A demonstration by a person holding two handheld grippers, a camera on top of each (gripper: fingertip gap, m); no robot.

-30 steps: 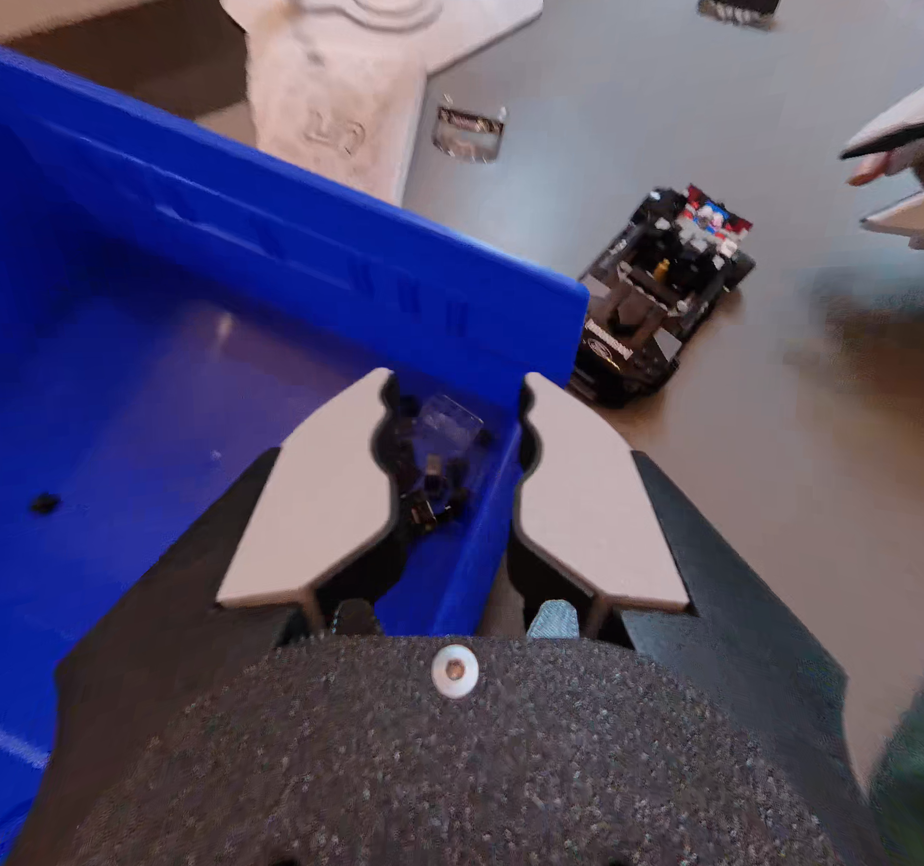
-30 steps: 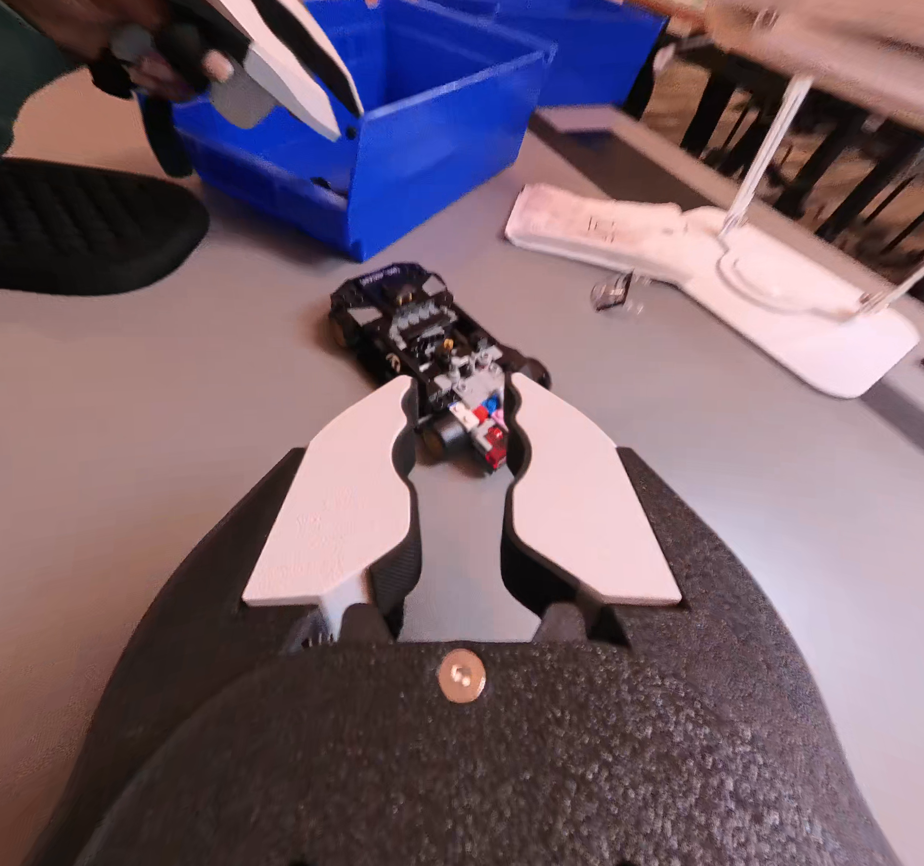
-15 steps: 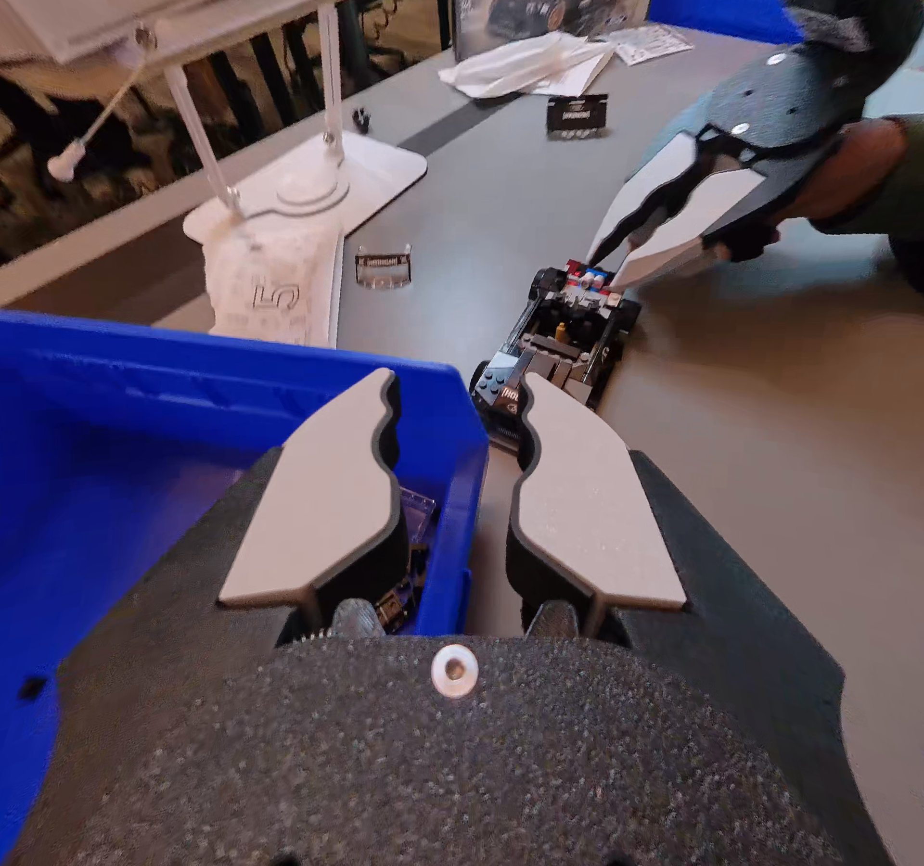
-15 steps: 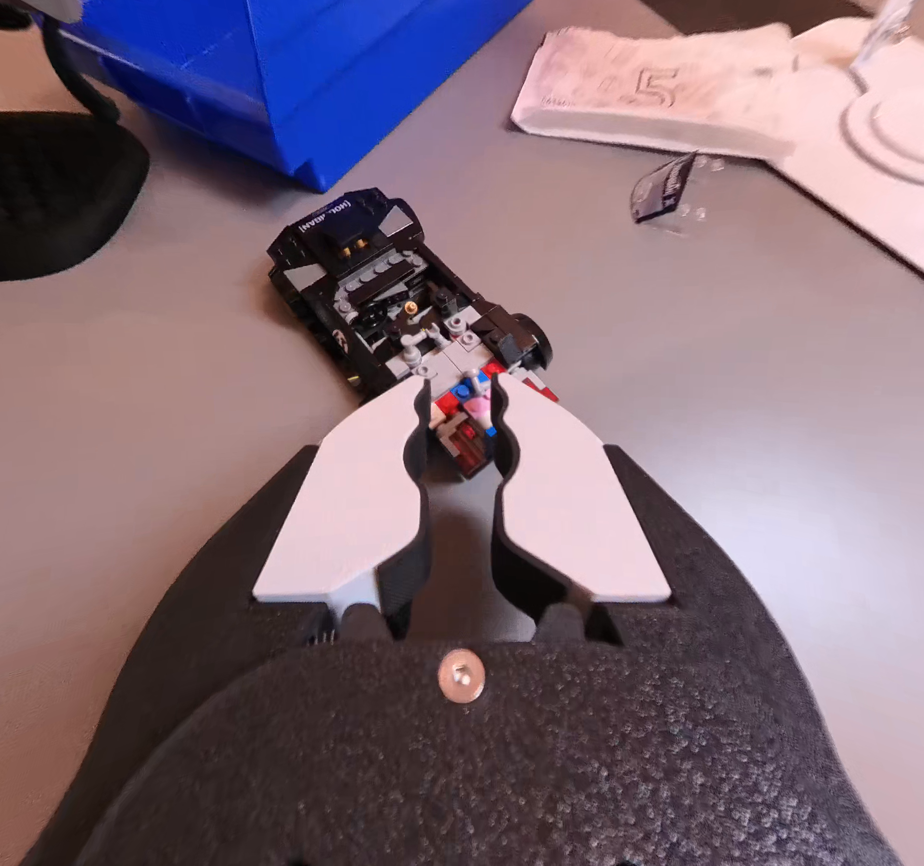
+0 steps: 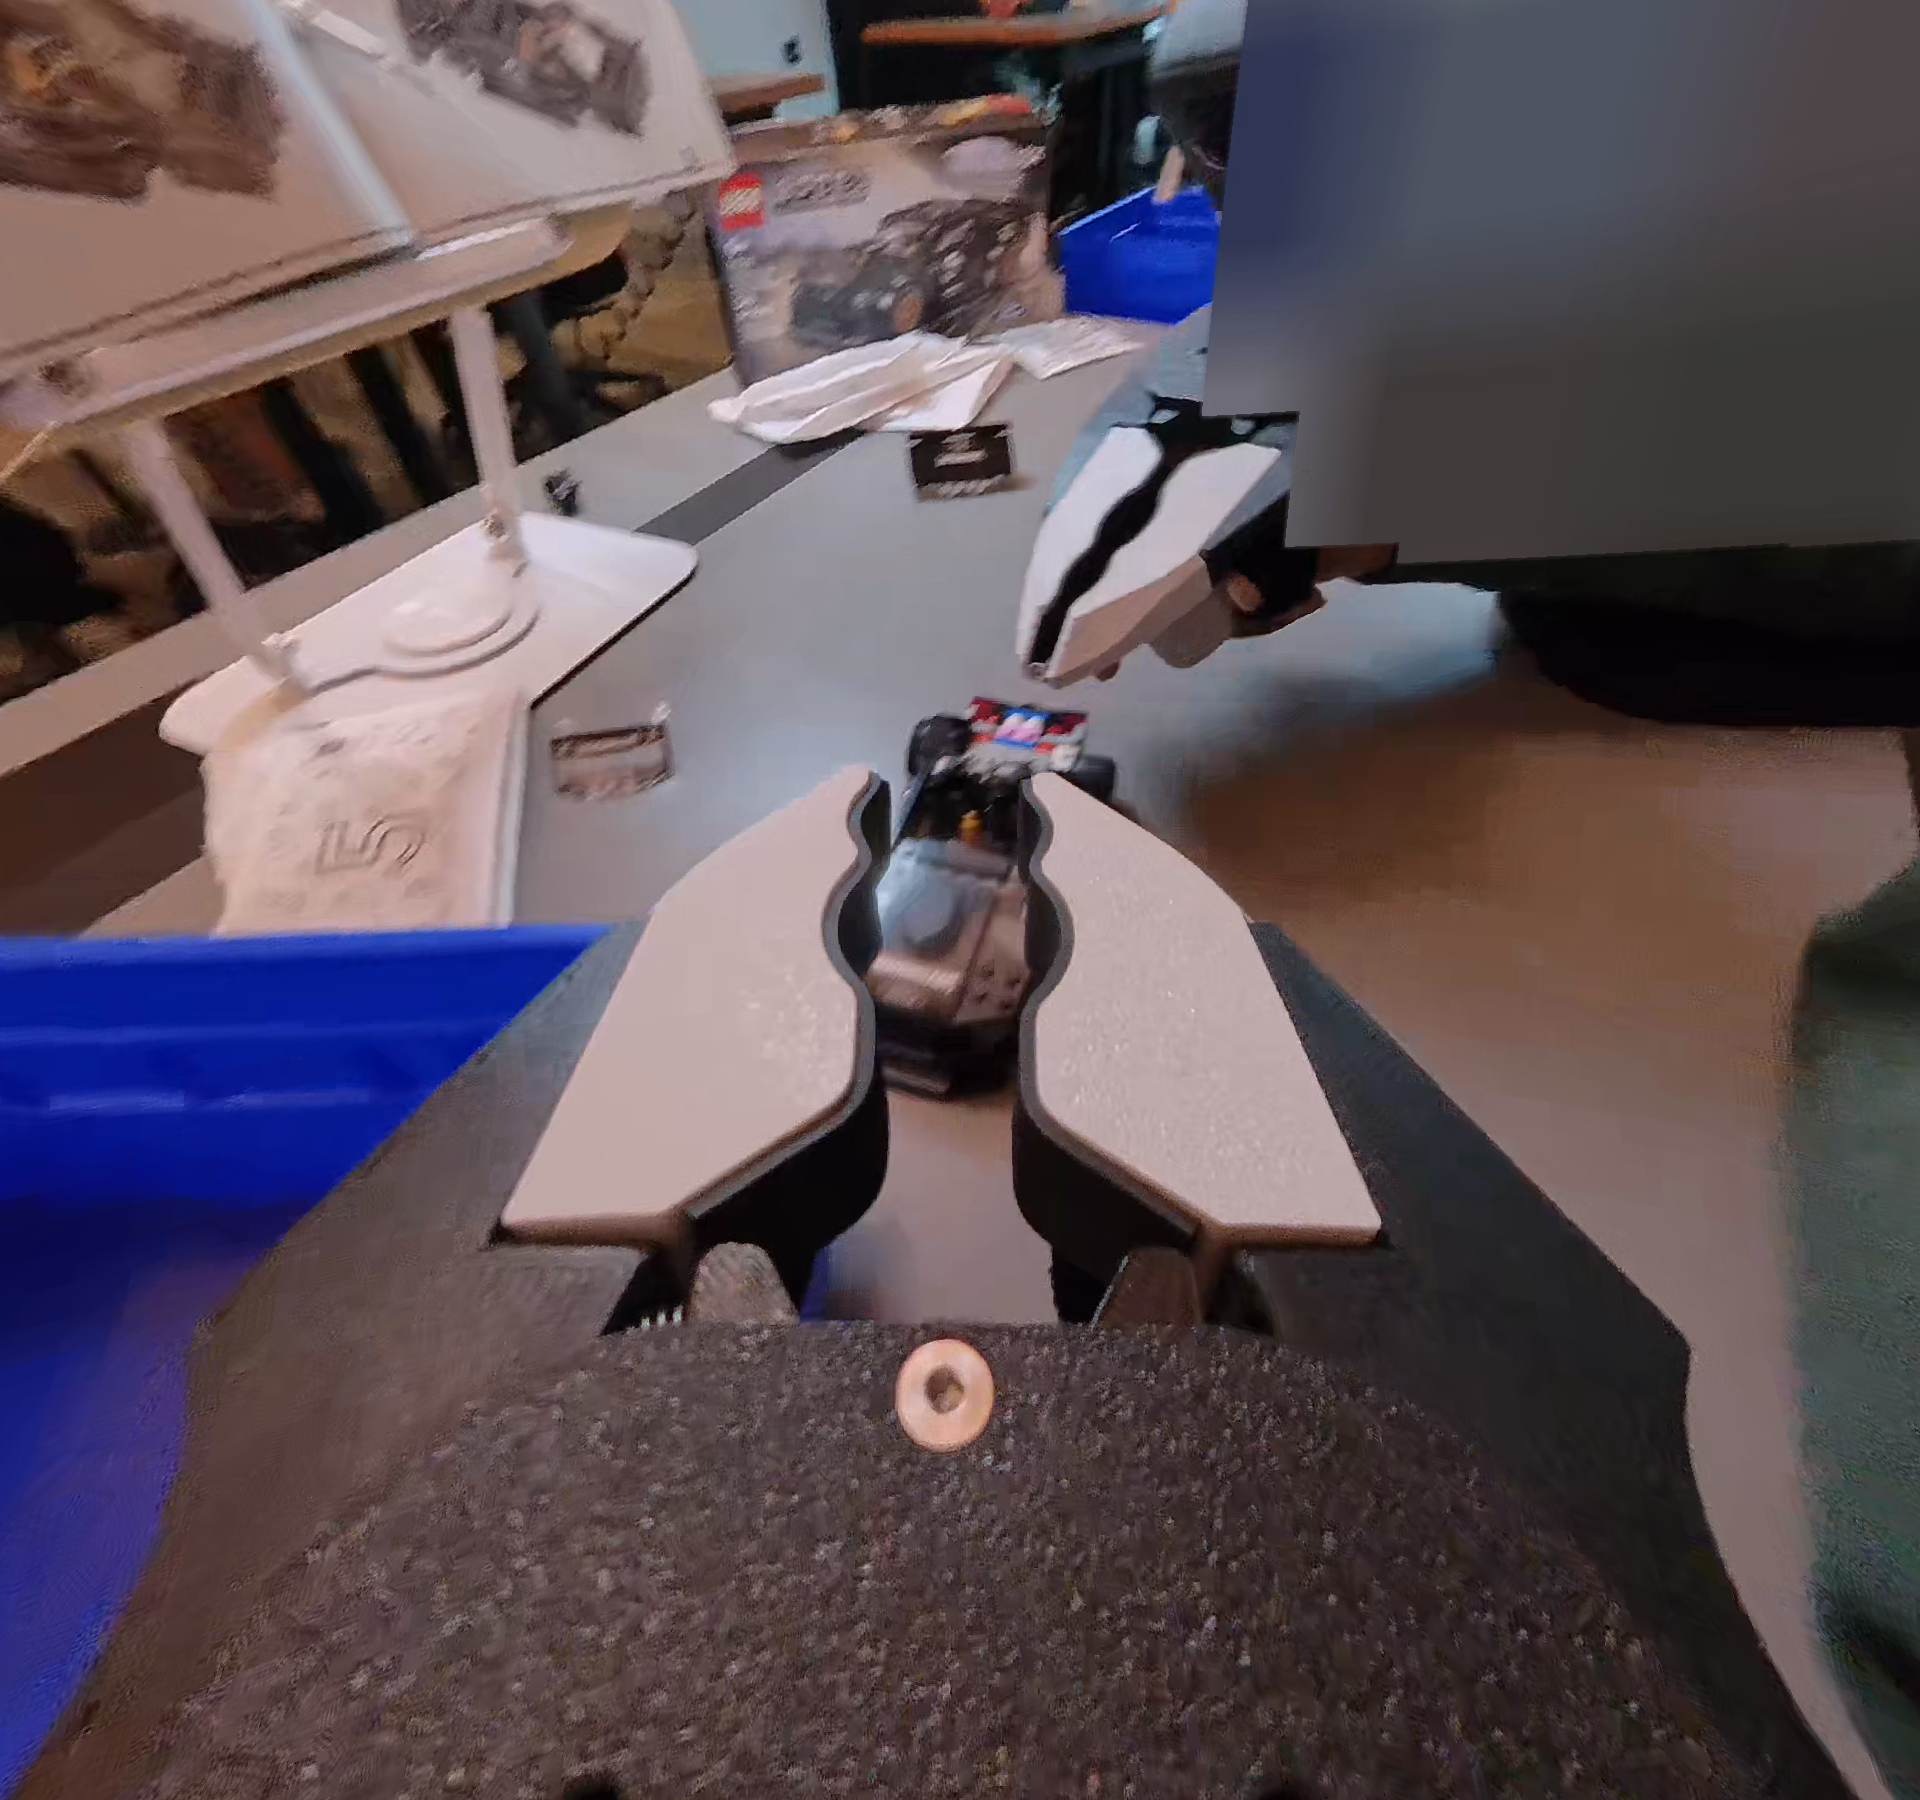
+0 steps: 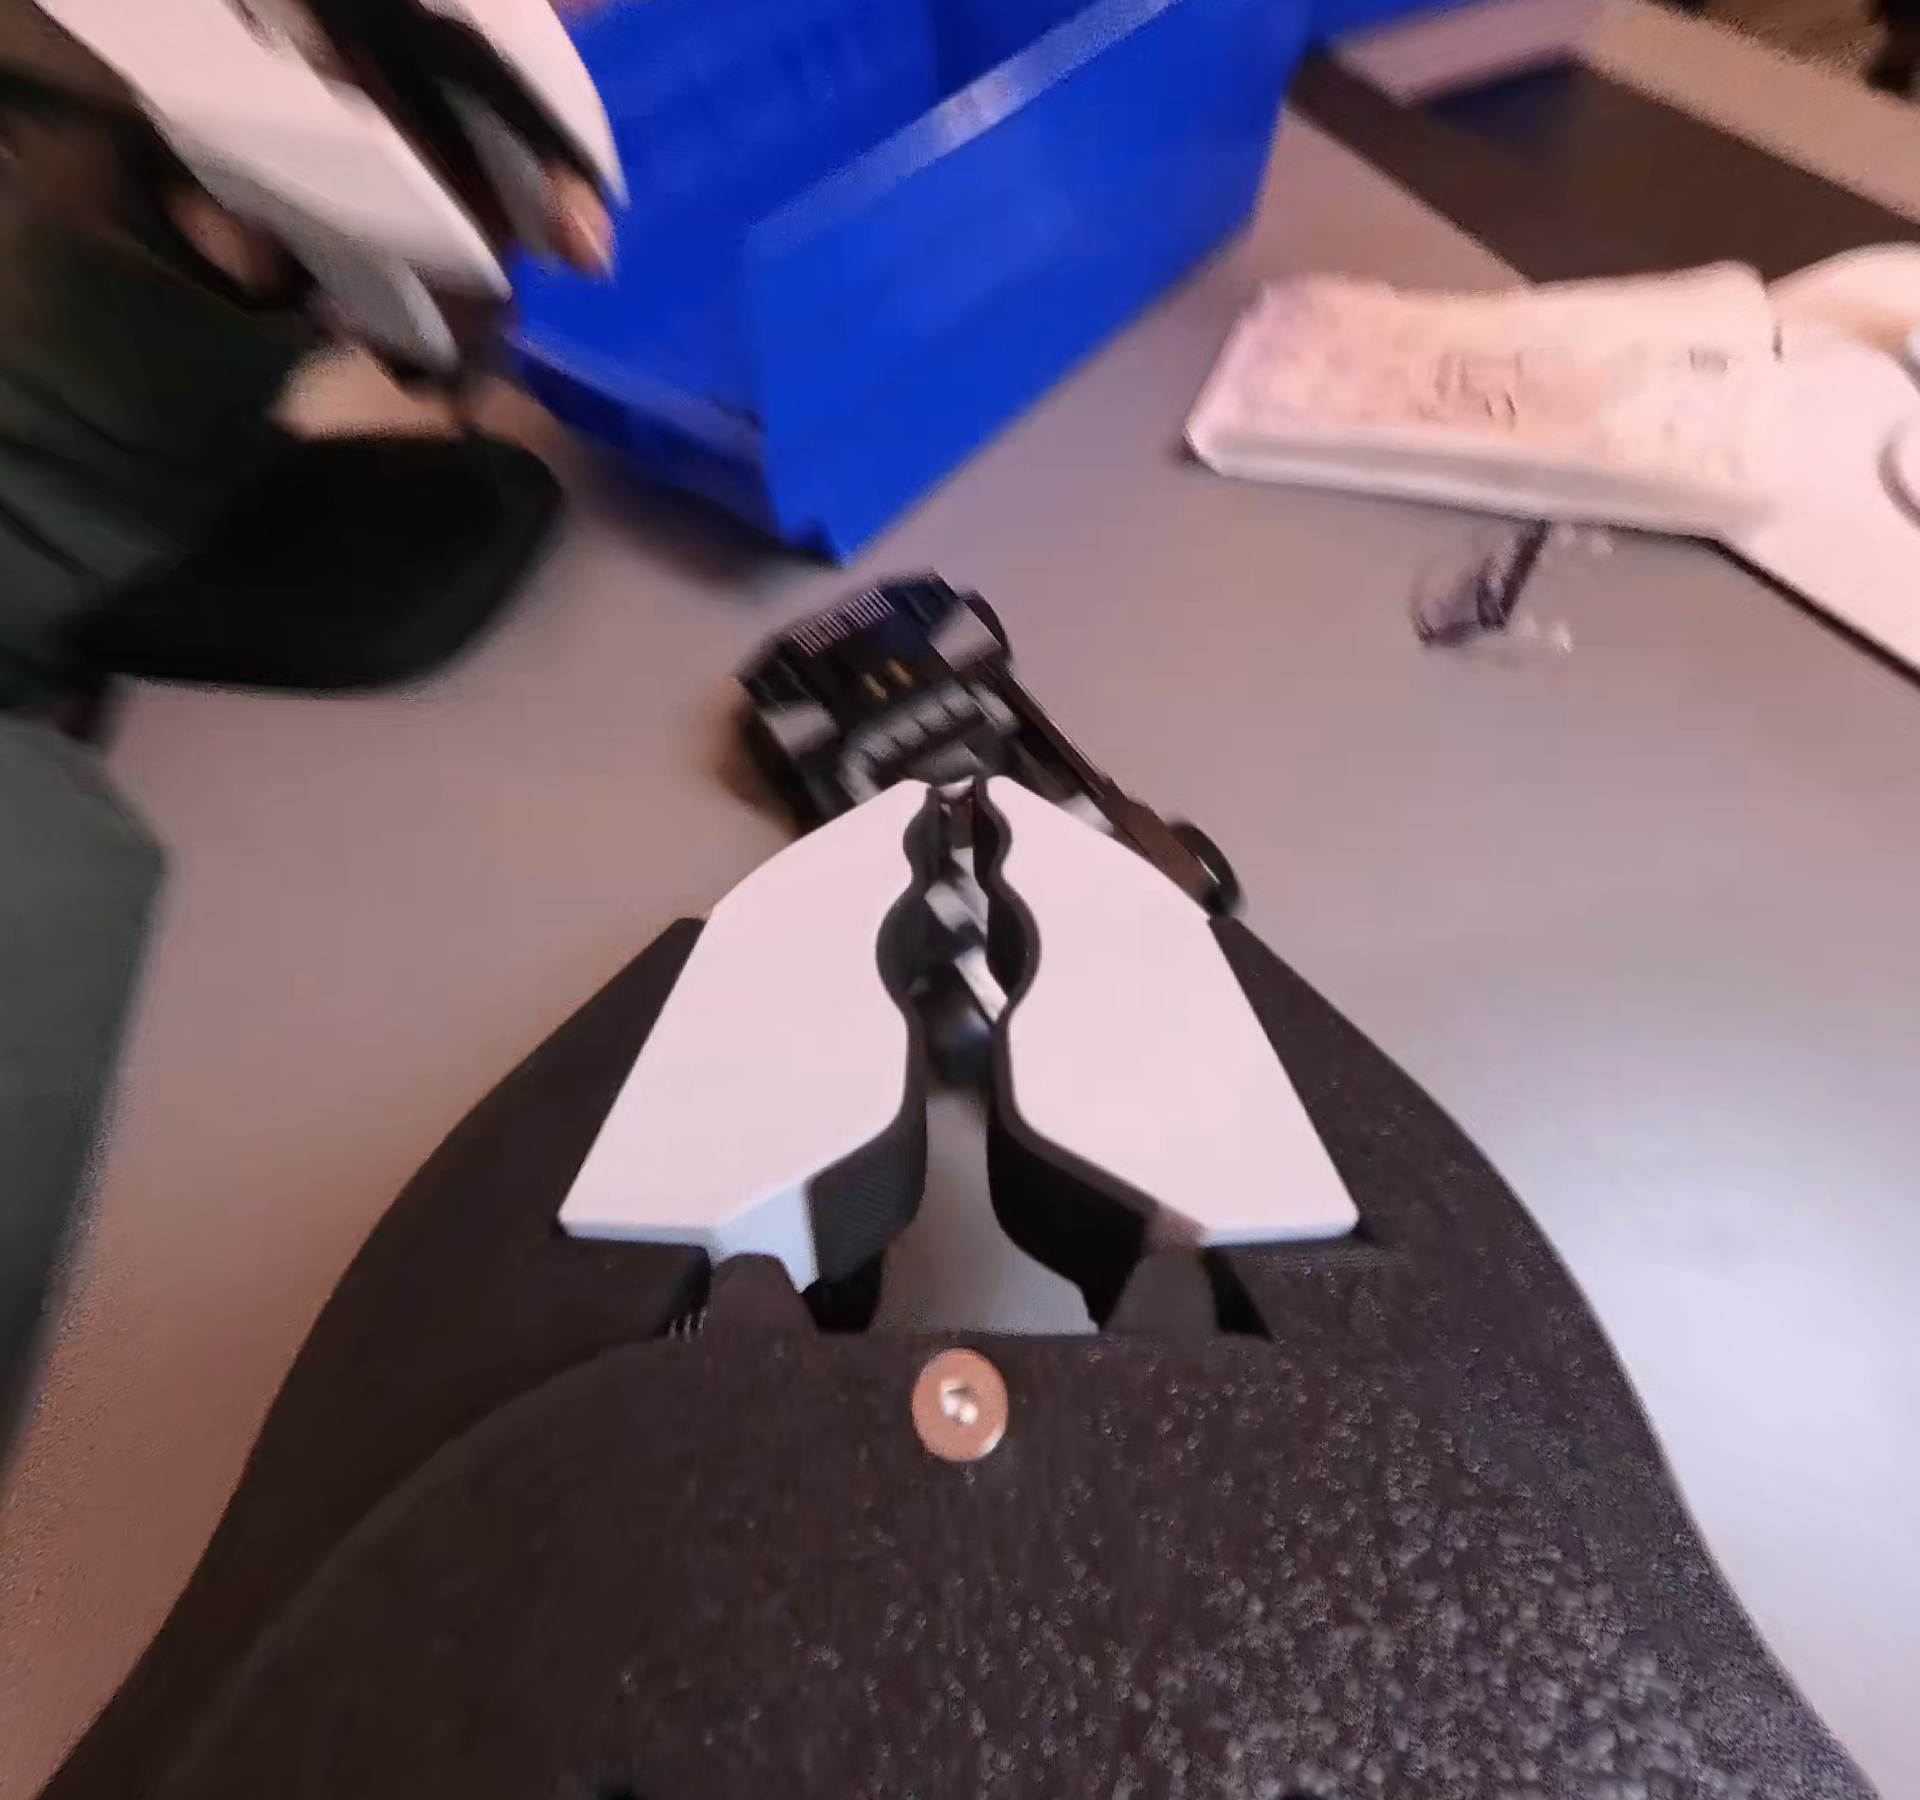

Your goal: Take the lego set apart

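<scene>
A black lego car (image 5: 945, 940) stands on the grey table, its red and blue rear end far from me. My left gripper (image 5: 954, 789) is open and empty; the car's front shows between its fingers. In the right wrist view the left gripper (image 6: 551, 233) hangs in the air beside the blue bin, apart from the car (image 6: 883, 680). My right gripper (image 6: 954, 794) is shut over the car's rear; the view is blurred and I cannot tell whether it grips a part. In the left wrist view the right gripper (image 5: 1044, 670) hovers just above the rear.
A blue bin (image 5: 260, 1023) stands left of the car and shows in the right wrist view (image 6: 987, 244). A clear loose piece (image 5: 611, 758), a white bag (image 5: 353, 836), a white stand base (image 5: 468, 597) and the set's box (image 5: 883, 254) lie beyond. The tips of one gripper are about 12 cm away from the tips of the other. The clear loose piece (image 5: 611, 758) lies around 20 cm away from my right fingertips.
My left gripper has swung from over the bin to face the car, staying open. My right gripper has closed from open over the car's rear.
</scene>
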